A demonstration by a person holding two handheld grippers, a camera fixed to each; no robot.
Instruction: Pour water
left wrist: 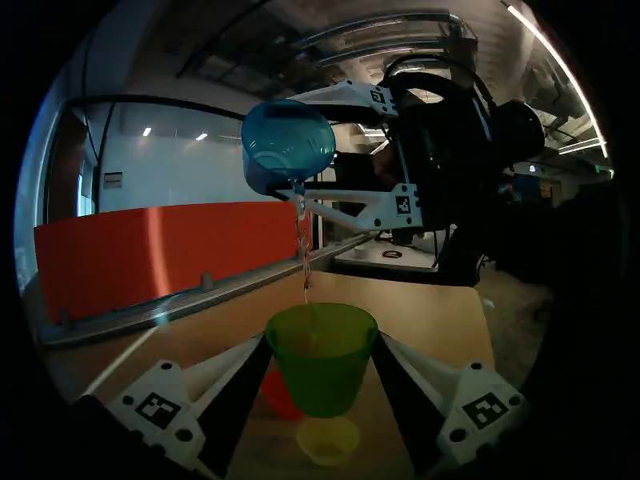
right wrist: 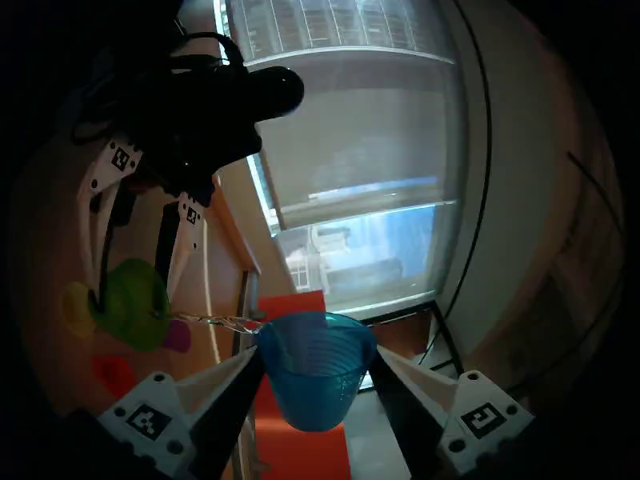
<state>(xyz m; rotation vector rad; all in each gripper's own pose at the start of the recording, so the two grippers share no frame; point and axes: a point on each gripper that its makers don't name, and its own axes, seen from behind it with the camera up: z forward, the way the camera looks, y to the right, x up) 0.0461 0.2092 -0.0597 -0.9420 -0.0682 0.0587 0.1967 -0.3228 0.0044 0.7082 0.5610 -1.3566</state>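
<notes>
The left tongs (left wrist: 322, 342) and the right tongs (right wrist: 316, 354) were white, with black-and-white square markers (left wrist: 157, 408). The green cup (left wrist: 322, 370) and the blue cup (right wrist: 314, 380) were translucent. The counter (left wrist: 432, 314) was tan and the partition (left wrist: 160, 250) orange. The yellow cup (left wrist: 328, 440) and the red cup (left wrist: 279, 394) were plain.

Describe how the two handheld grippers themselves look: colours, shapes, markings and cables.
Both the left gripper and the right gripper have white, wedge-shaped jaws with dark inner faces, each carrying a square black-and-white tag. In the left gripper view, the right gripper's body is a bulky black block with black cables looping over its top.
</notes>
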